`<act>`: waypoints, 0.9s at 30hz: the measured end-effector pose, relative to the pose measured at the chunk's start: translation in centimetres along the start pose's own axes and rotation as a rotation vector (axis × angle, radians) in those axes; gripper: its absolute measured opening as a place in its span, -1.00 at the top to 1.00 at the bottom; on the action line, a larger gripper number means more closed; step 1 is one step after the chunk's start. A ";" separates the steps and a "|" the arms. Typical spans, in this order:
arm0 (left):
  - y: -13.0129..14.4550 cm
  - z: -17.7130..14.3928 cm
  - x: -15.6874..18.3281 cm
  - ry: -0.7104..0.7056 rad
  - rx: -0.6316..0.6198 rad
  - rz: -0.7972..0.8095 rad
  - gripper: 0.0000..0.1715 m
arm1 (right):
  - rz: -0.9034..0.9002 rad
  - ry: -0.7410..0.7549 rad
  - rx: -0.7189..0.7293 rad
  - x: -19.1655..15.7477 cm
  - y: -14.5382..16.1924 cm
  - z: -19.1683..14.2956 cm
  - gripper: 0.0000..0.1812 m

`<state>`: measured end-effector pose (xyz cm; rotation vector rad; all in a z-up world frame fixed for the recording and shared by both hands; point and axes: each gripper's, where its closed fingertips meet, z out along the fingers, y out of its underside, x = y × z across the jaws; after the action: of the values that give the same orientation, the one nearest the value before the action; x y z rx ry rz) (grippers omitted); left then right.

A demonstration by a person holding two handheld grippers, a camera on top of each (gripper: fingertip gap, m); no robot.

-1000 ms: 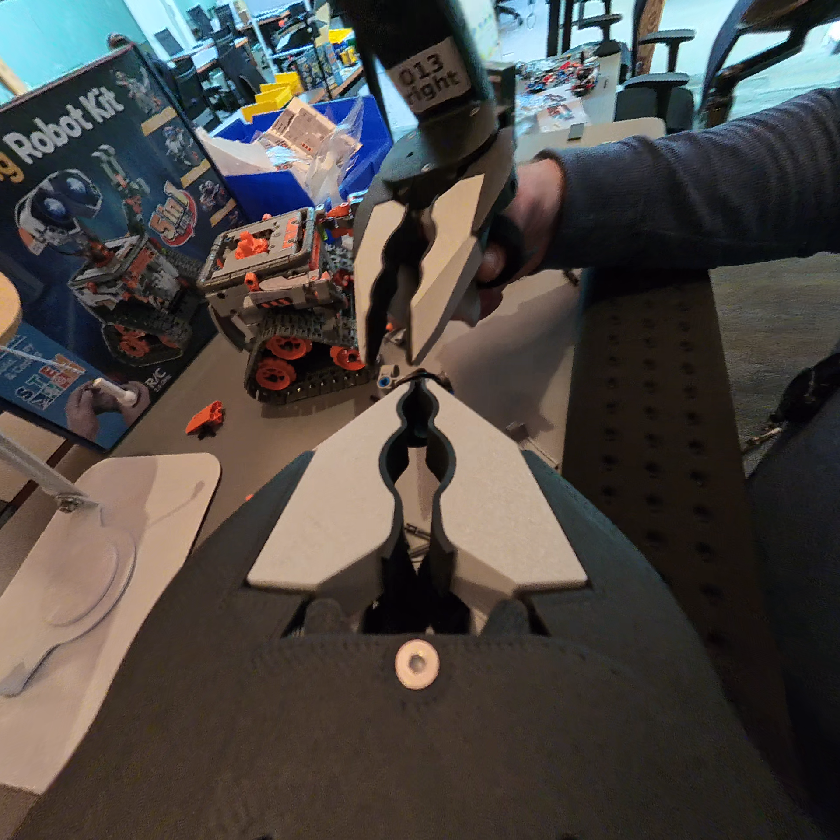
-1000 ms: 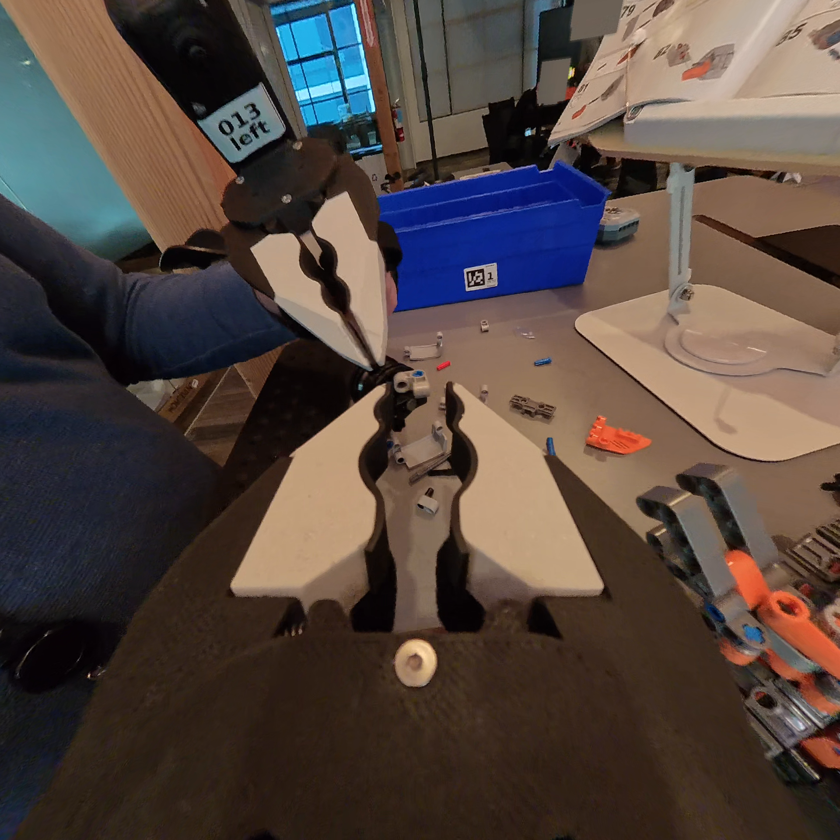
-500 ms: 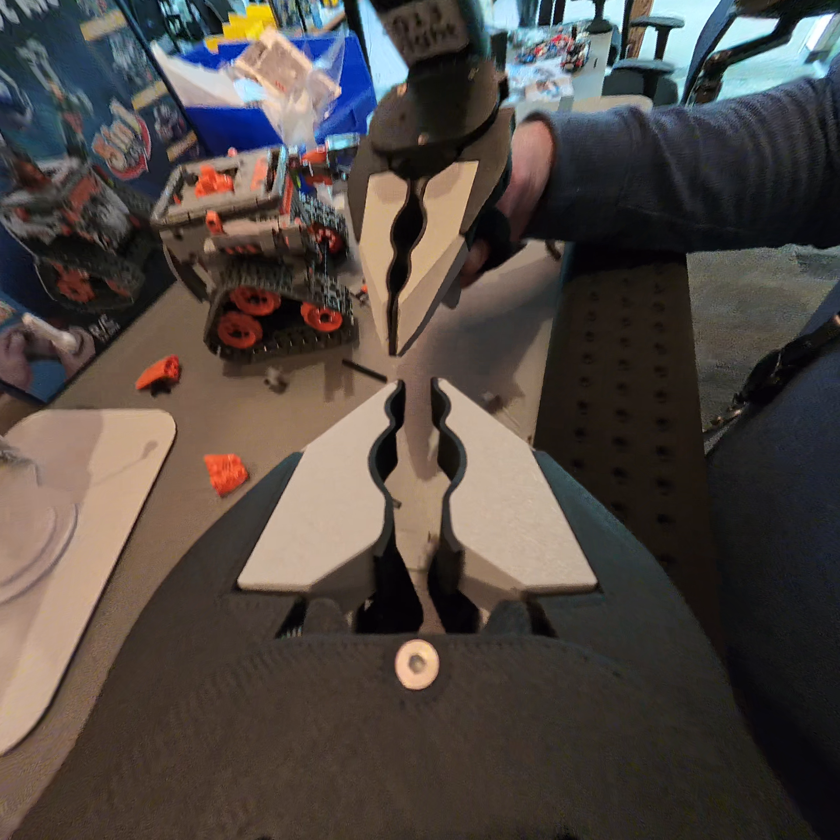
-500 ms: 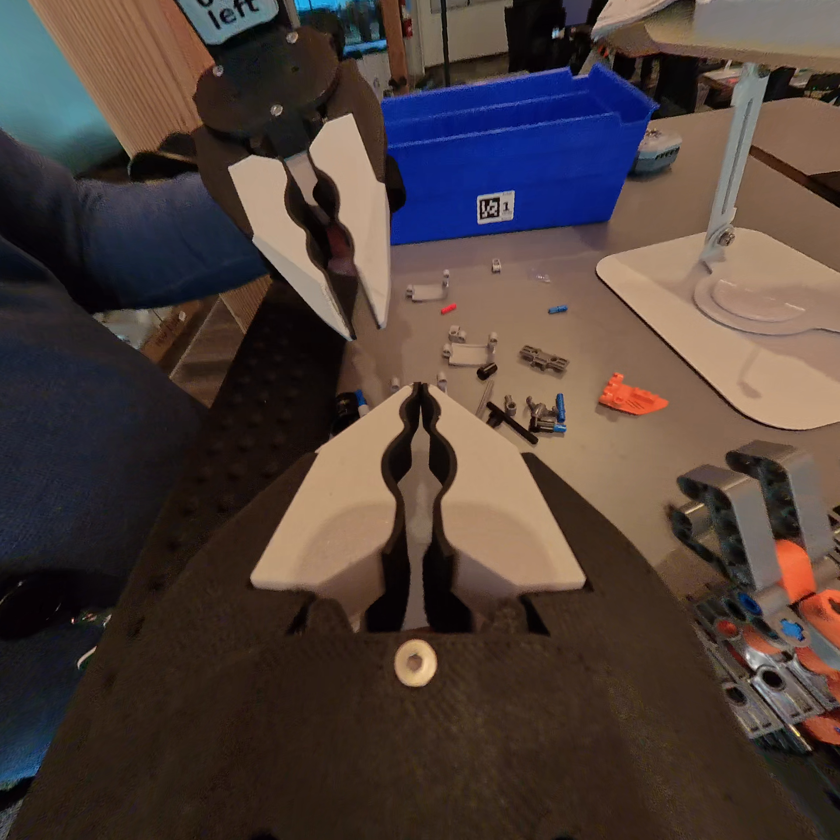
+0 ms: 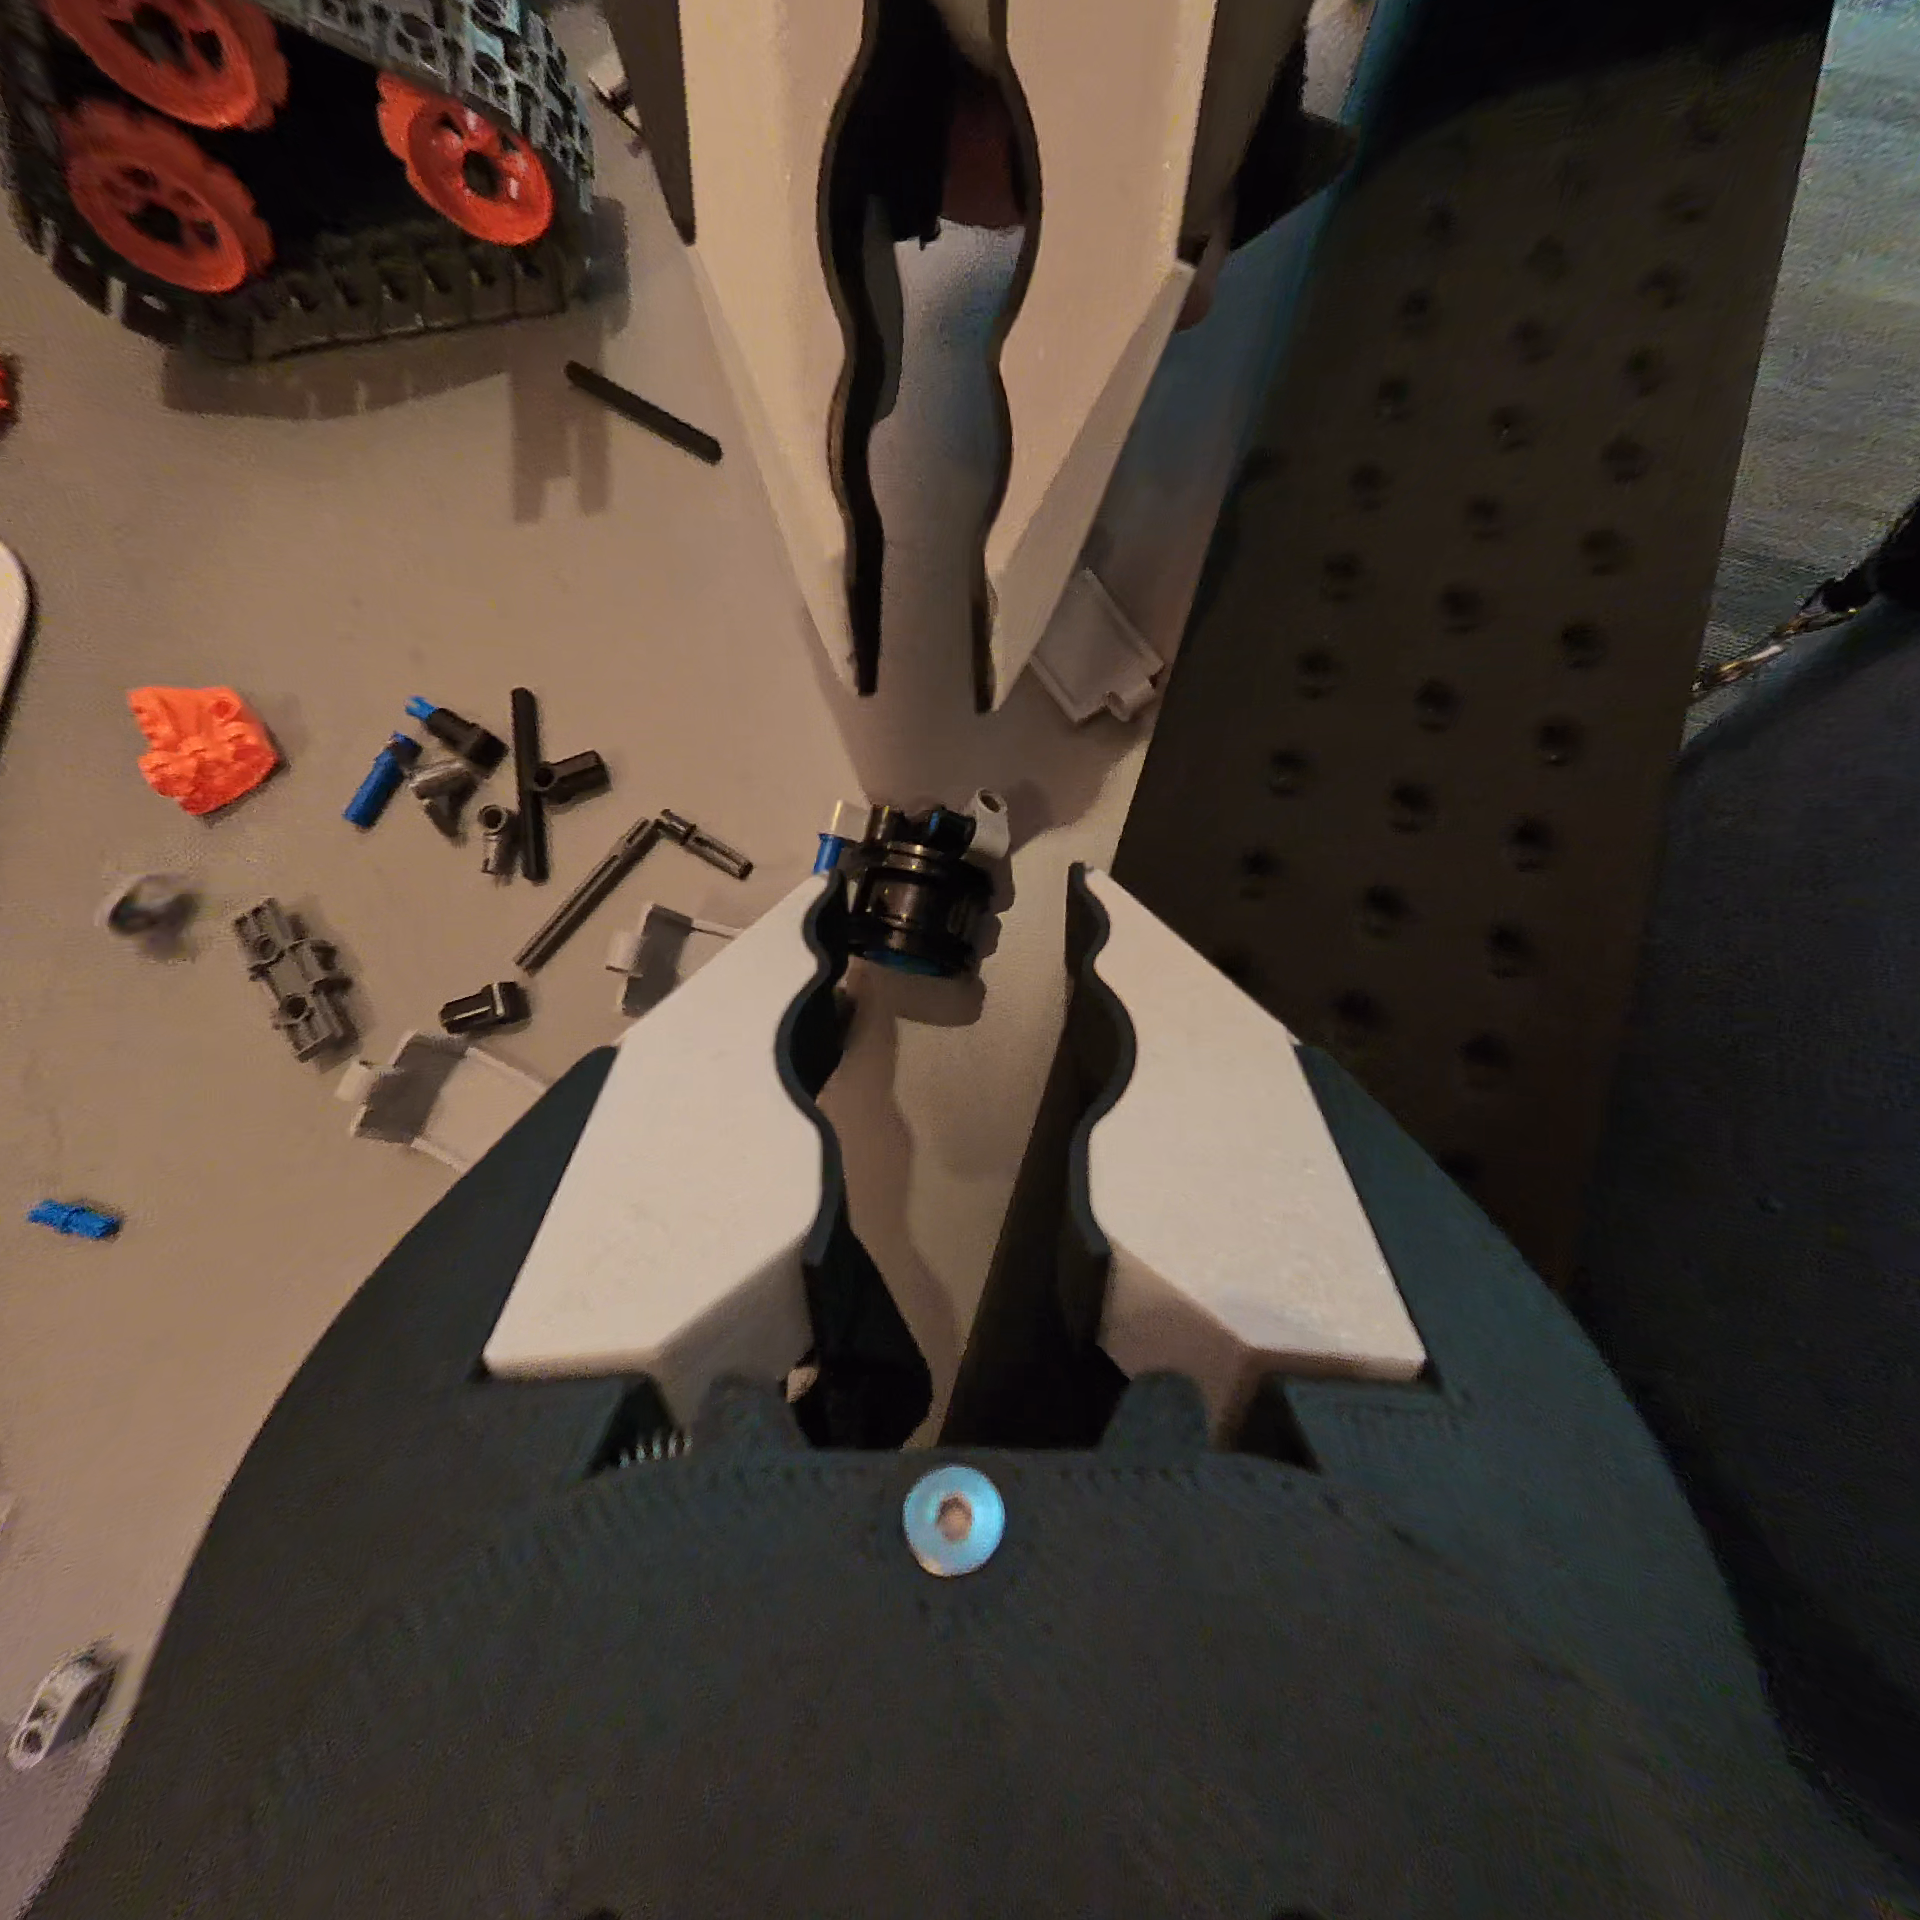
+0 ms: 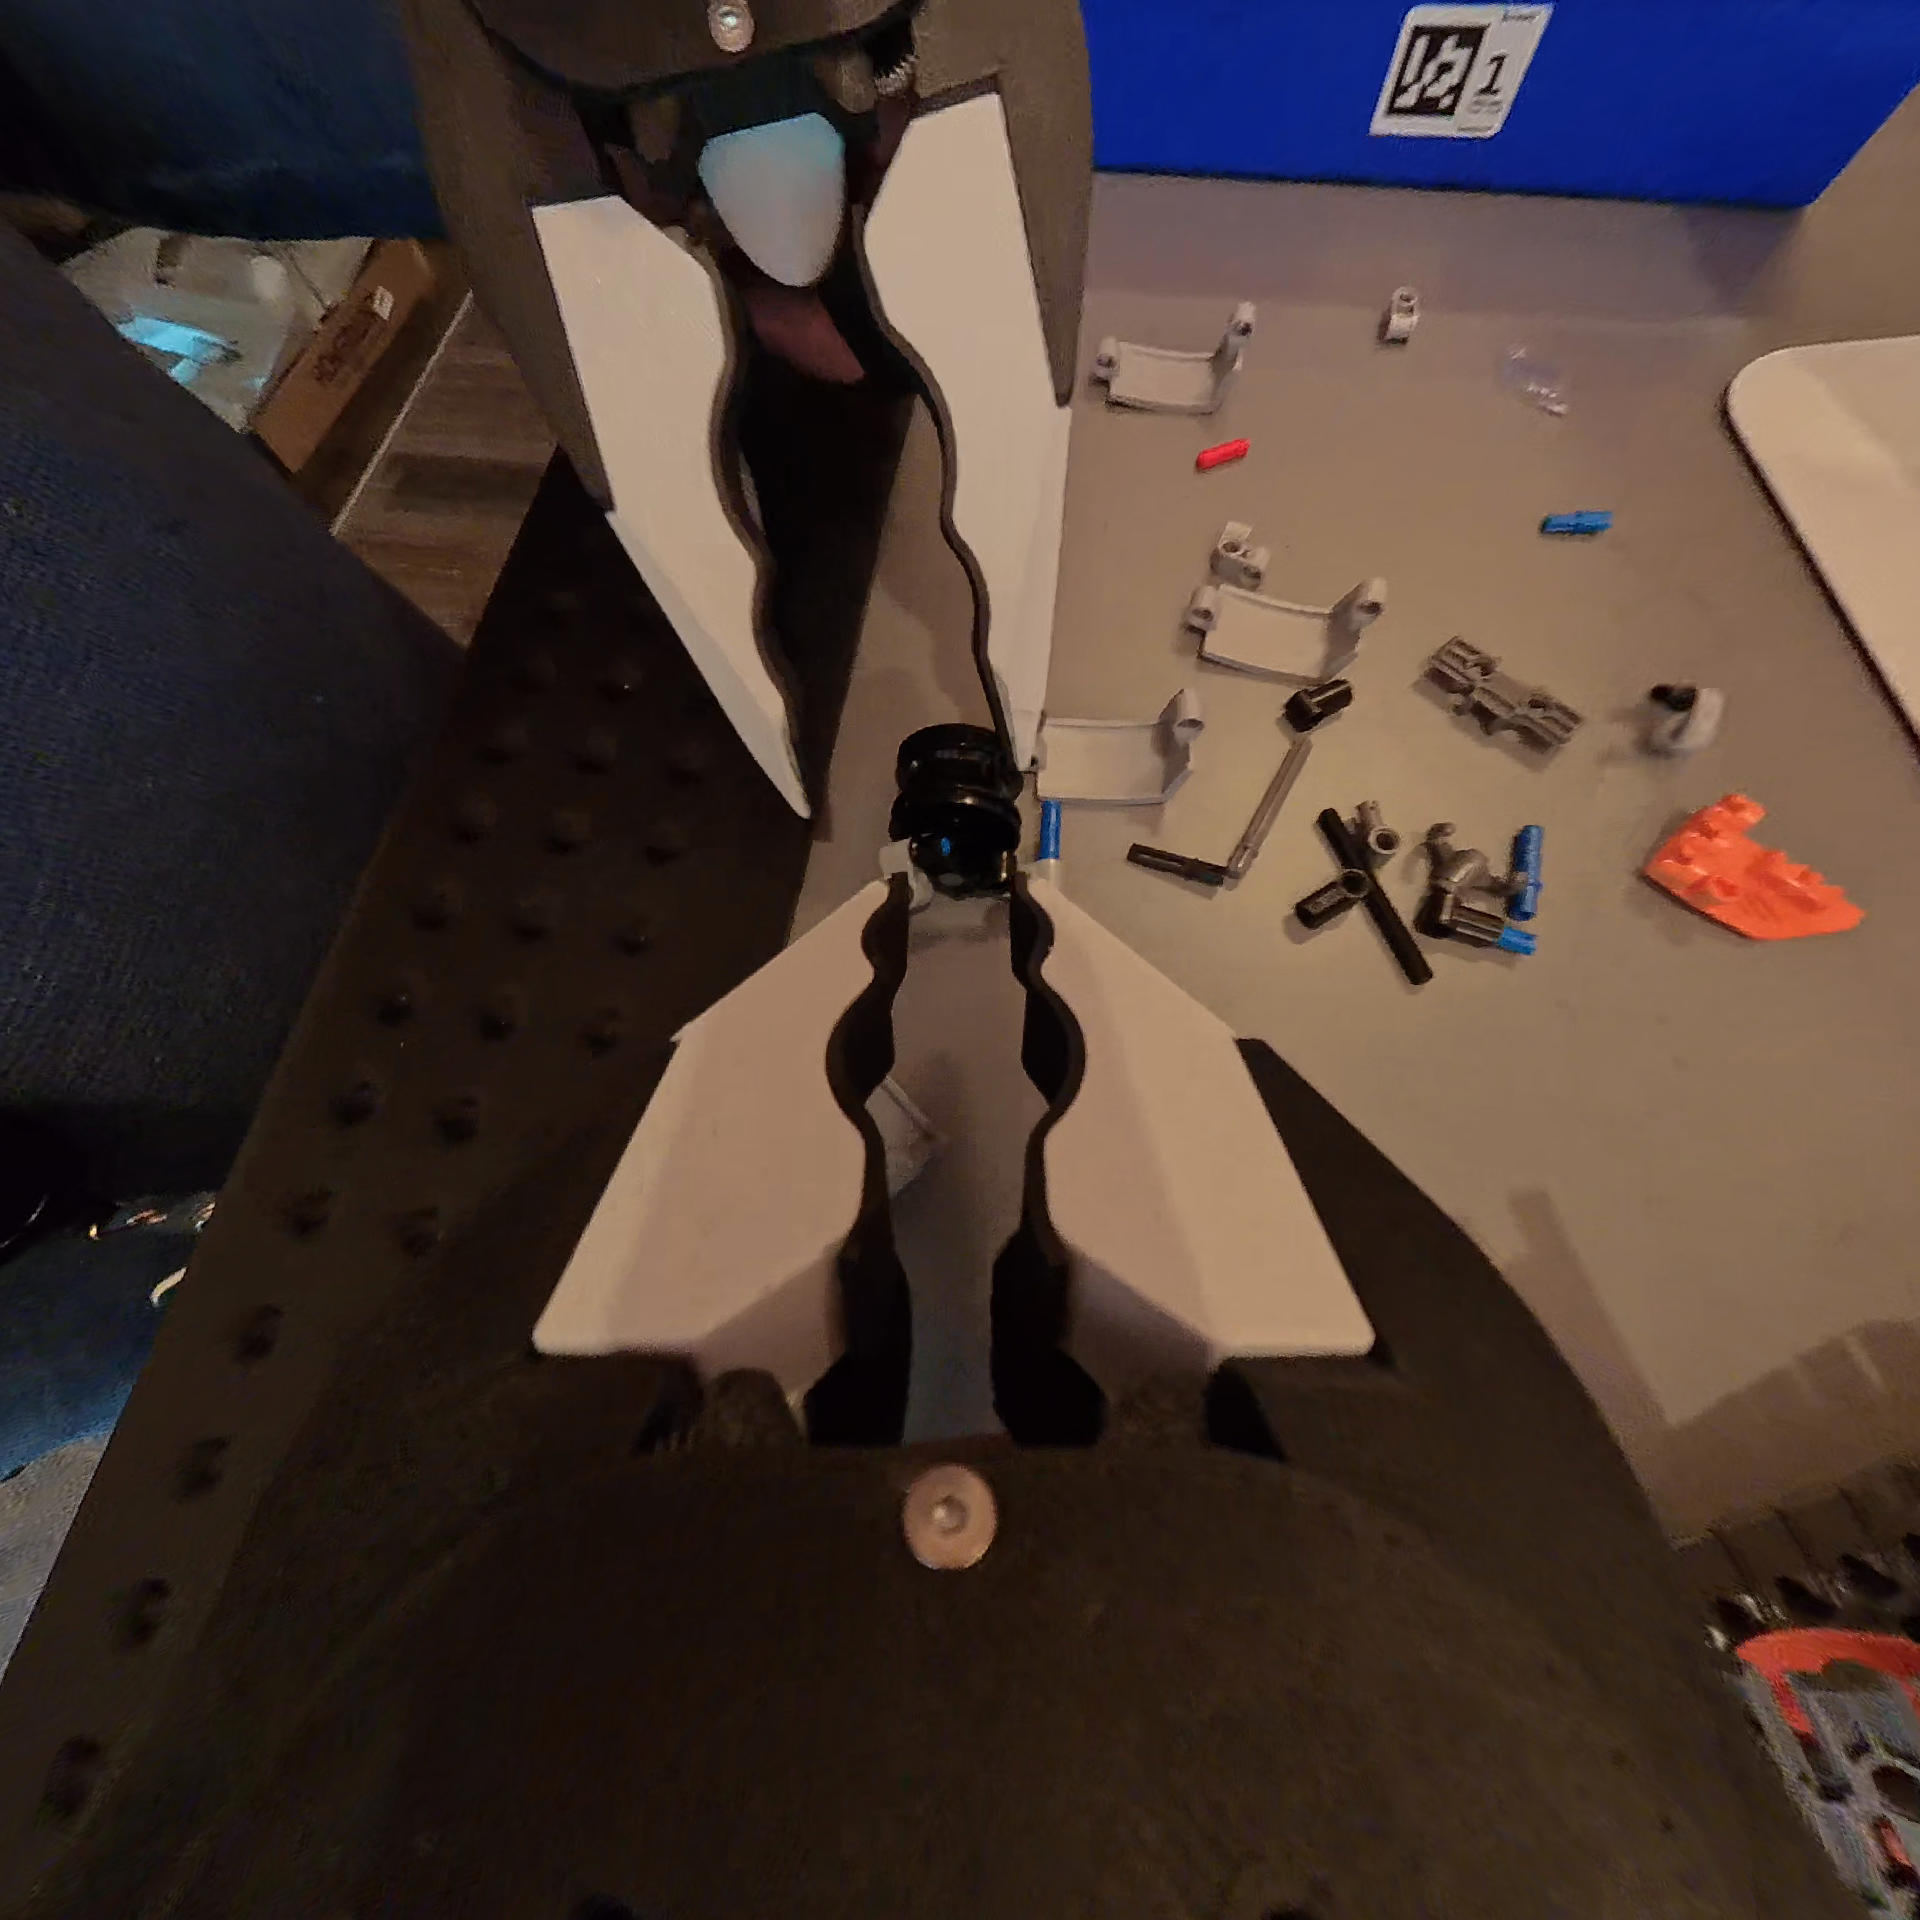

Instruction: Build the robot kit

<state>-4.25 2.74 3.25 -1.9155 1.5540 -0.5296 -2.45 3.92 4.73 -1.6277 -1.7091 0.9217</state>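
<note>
A small black round piece [image 5: 914, 899] with blue and grey bits on it lies on the grey table. My left gripper [image 5: 956, 881] is open wide and low over the table, its left fingertip beside the piece. My right gripper [image 6: 954, 888] is open and empty, with the same piece [image 6: 951, 816] just beyond its tips. The two grippers point at each other: the right gripper [image 5: 925, 696] comes in from the top of the left wrist view, and the left gripper [image 6: 912, 779] from the top of the right wrist view. Neither holds anything.
Loose black, grey and blue pins [image 5: 520, 790] and grey curved panels [image 6: 1283, 629] lie scattered. An orange piece [image 6: 1751, 883] lies farther out. A tracked model with orange wheels [image 5: 291, 177], a blue bin [image 6: 1662, 104] and a white stand base [image 6: 1849, 499] stand around. A black perforated strip [image 5: 1455, 727] runs along the table edge.
Both grippers have come down close to the table. My left gripper, shut on the black piece a second ago, has let go and opened wide. My right gripper has opened again.
</note>
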 end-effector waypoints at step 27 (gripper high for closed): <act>-2.7 -1.0 -1.6 0.056 0.223 -0.136 0.72 | -0.026 0.070 0.146 0.7 -2.4 -1.5 0.99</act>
<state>-3.36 4.37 5.92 -1.8553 1.3422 -0.7873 -2.64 4.70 7.52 -1.5213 -1.5740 0.9427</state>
